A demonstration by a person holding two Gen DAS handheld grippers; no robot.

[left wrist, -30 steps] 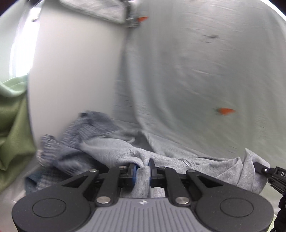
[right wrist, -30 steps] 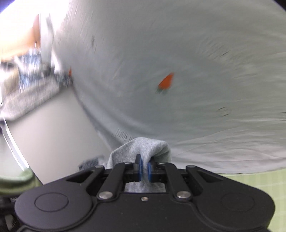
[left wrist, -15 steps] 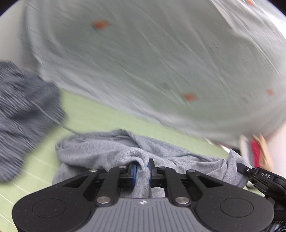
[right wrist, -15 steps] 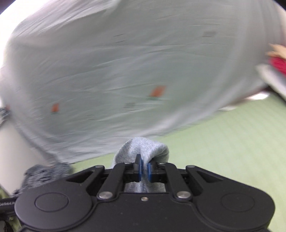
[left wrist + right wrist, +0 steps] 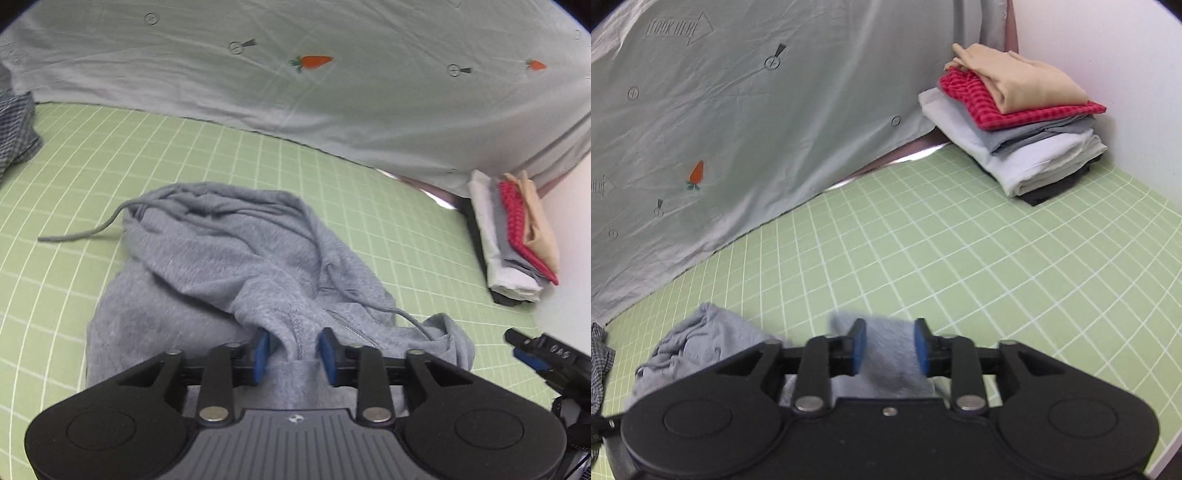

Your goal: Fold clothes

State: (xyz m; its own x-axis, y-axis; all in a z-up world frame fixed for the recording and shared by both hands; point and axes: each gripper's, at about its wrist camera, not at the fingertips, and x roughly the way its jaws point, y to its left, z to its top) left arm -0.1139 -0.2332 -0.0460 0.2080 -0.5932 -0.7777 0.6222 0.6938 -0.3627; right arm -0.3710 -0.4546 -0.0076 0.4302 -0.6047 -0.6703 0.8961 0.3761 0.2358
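A grey hoodie [image 5: 236,258] lies crumpled on the green grid mat [image 5: 110,155], one drawstring trailing off to the left. My left gripper [image 5: 293,349] hovers at its near edge with the jaws opening. A fold of the hoodie stands between the blue pads [image 5: 260,350], and they are not pressing on it. In the right wrist view my right gripper [image 5: 890,345] is also opening, with a blurred flap of the grey hoodie [image 5: 701,343] loose between its pads [image 5: 921,347]. The right gripper's tip [image 5: 535,350] shows at the left view's right edge.
A stack of folded clothes [image 5: 1015,122], beige and red on top, sits in the far right corner against a white wall. A pale sheet with carrot prints [image 5: 314,61] hangs along the back. A checked garment [image 5: 14,129] lies at the mat's left end.
Both grippers swung the hoodie from the clothes pile by the white wall over to the green mat and lowered it. Both jaws, shut on fabric before, now stand apart.
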